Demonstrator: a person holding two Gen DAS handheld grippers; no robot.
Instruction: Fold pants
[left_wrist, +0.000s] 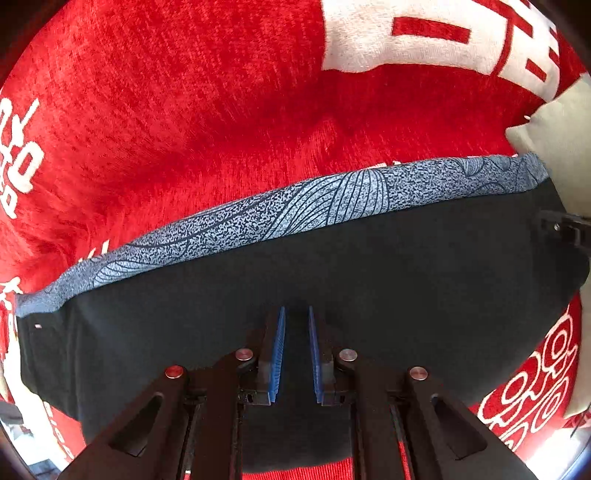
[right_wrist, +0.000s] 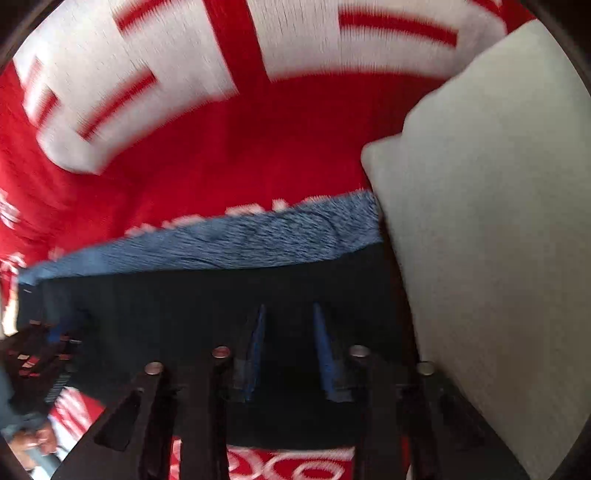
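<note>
The pants are dark navy with a blue-grey patterned band along the far edge. They lie flat on a red plush blanket. My left gripper hangs over the near part of the pants, its blue pads a small gap apart with nothing between them. In the blurred right wrist view the pants lie below my right gripper, which is open and empty. The left gripper shows at the left edge there. The right gripper's tip shows at the right edge of the left wrist view.
The blanket has large white lettering at the far side and white ring patterns near right. A pale grey-green cushion lies against the pants' right end; it also shows in the left wrist view.
</note>
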